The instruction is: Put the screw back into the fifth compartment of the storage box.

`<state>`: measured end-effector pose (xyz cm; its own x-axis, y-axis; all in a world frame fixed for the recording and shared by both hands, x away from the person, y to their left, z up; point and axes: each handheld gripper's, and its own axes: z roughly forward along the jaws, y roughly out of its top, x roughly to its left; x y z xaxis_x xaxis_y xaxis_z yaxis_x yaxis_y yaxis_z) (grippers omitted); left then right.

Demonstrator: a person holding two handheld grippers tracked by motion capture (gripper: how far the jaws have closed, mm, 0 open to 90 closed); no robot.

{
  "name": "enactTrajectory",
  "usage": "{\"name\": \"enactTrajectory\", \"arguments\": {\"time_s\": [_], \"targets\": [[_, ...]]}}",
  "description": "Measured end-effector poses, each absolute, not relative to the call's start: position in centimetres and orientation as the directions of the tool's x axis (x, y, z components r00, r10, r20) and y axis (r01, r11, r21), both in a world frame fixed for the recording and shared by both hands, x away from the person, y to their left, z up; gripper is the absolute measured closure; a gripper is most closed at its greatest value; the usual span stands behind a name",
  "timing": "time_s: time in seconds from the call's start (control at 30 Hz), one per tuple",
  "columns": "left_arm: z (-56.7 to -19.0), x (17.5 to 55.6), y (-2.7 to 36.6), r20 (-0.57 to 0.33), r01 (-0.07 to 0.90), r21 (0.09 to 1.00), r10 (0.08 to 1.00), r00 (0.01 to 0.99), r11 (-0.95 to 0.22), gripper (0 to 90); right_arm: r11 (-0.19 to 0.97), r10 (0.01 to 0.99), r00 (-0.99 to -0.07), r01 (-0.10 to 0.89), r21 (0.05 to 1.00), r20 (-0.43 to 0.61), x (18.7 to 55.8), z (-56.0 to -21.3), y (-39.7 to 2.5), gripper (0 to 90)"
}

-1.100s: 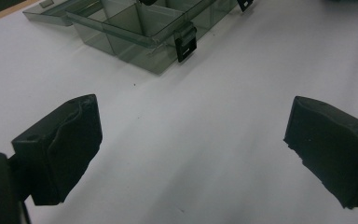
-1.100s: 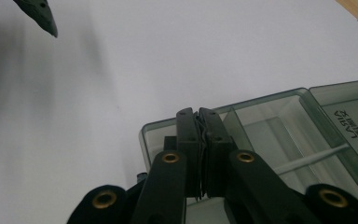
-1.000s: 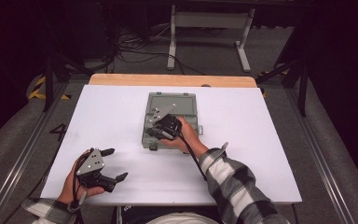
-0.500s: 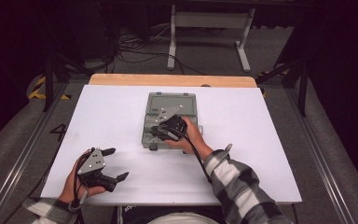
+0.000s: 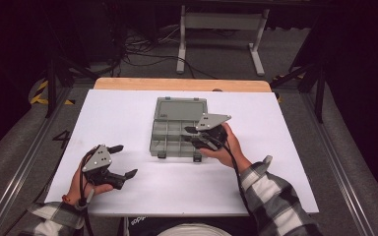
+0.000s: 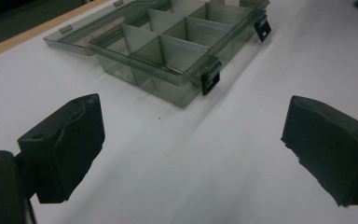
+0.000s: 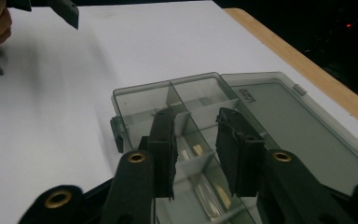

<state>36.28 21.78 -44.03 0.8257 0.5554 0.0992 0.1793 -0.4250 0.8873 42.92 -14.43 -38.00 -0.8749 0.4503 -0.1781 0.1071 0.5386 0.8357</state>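
Since a second ago my right hand has slid from the box's left-hand compartments toward its right side, and my left has barely shifted.

My right gripper (image 5: 193, 136) hovers over the organizer box (image 5: 170, 139), its jaws parted by a narrow gap with nothing between them; in the right gripper view the two pads (image 7: 163, 140) straddle a divider (image 7: 182, 119) of the tray, above small pale bits (image 7: 197, 149) lying on a compartment floor (too small for me to name). My left gripper (image 5: 124, 160) rests low on the white table (image 5: 128, 113) at about 8 o'clock from the box, well apart from it, jaws spread wide and empty; its own view shows the box's front wall and two dark latches (image 6: 209, 80) ahead.

The box sits at the middle of the table, lid (image 5: 182, 108) folded flat back toward 12 o'clock, tray toward me. I judge it to be thin, smoky clear plastic: light, stiff, slick on the walls, and likely to skate across the smooth surface if pushed from one side. The dividers look thin enough to flex or crack under a hard pinch. For moving the whole box I'd take the front wall near a latch, or the rim at a corner, with the other gripper steadying the opposite side. The loose bits would want a gentle pinch from straight above.
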Motion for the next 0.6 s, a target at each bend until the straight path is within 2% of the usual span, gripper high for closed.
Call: {"name": "enactTrajectory", "arguments": {"time_s": [0.1,0.13,0.37,0.53,0.6], "targets": [[-43.7,37.0,21.9,0.1,0.178,0.893,0.567,0.817,-0.413,6.6,0.536,0.452,-0.869,0.084,0.84,-0.201,42.4,-37.8,-15.8,61.4],[-43.6,37.3,21.9,0.101,0.176,0.895,0.57,0.816,-0.411,7.0,0.52,0.463,-0.864,0.085,0.85,-0.197,42.2,-37.7,-16.9,54.0],[-42.9,39.2,21.5,0.118,0.168,0.897,0.588,0.8,-0.409,7.4,0.52,0.523,-0.828,0.121,0.846,-0.203,42.2,-38.3,-19.6,42.0],[-42.6,40.2,21.5,0.117,0.184,0.897,0.619,0.777,-0.401,7.6,0.499,0.561,-0.803,0.133,0.856,-0.202,42.5,-38.5,-21.3,37.2],[-42.5,40.7,21.5,0.12,0.185,0.898,0.628,0.769,-0.399,7.5,0.478,0.595,-0.783,0.161,0.864,-0.183,43.0,-38.8,-22.3,29.0]]}}
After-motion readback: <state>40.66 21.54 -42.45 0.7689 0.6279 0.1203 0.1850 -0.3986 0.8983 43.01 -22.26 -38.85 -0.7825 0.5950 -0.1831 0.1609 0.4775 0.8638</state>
